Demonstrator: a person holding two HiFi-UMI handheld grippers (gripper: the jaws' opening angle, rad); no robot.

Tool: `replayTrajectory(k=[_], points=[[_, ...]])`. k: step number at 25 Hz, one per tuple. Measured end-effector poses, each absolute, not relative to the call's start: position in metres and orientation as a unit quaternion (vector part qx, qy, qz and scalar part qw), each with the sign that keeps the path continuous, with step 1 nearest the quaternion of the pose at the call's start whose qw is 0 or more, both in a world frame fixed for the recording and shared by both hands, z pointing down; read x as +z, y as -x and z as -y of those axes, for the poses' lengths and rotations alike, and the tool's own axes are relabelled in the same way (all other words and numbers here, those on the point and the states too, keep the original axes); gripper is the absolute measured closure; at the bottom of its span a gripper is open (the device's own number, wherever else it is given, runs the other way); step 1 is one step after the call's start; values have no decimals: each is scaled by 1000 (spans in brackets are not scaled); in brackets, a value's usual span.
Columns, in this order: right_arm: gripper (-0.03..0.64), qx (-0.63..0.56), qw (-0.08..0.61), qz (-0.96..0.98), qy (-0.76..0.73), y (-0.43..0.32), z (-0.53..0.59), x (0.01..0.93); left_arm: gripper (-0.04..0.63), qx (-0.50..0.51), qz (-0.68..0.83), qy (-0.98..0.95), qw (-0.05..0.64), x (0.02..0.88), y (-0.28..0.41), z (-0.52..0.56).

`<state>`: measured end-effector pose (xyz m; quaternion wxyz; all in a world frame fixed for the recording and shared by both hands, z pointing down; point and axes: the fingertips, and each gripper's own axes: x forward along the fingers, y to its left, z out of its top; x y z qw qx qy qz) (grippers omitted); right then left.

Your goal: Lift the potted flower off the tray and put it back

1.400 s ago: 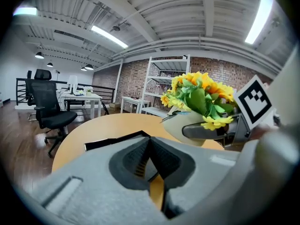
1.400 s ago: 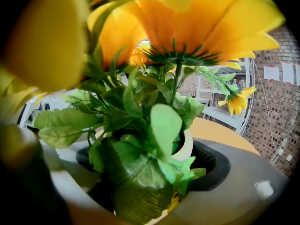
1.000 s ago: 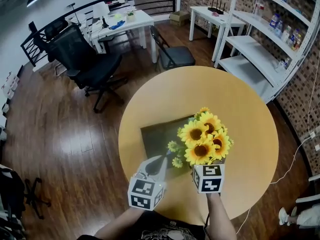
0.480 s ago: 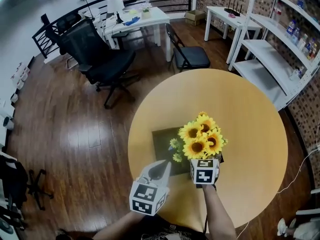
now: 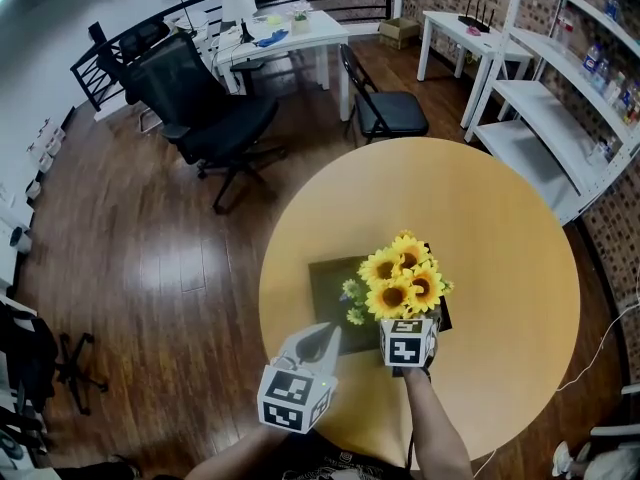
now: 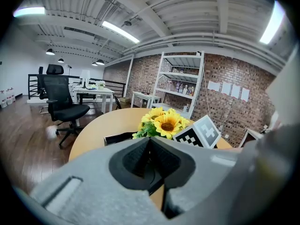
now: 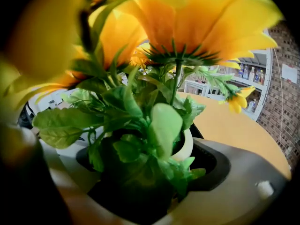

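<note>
inside right gripper [image 7: 140, 165], flower pot [image 7: 188, 146] mostly behind leaves [image 7: 164, 121]

place: office loft | cues: swivel chair [image 5: 195, 103], white desk [image 5: 275, 38], shelving [image 5: 560, 98], brick wall [image 6: 234, 100]

Left gripper [image 6: 150, 140] and right gripper [image 7: 143, 172]: grey moulded bodies, black foam-lined jaws. Each carries a white cube [image 5: 293, 400] with black square markers. Person wears dark shirt [image 5: 325, 464] with pale print.
</note>
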<state>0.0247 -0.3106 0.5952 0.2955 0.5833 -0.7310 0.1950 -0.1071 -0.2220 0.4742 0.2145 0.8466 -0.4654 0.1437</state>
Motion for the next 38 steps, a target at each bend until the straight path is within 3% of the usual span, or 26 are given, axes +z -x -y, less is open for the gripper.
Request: replayTrajectory(k=[19, 33, 38], points=[[134, 189, 293, 732, -585, -46, 266, 565, 592, 130, 442, -862, 211, 467, 75, 200], [380, 136, 211, 764, -594, -62, 155, 458, 592, 117, 418, -878, 200, 445, 10, 139], [565, 115, 170, 772, -602, -73, 117, 430, 592, 115, 419, -881, 190, 438, -14, 110]])
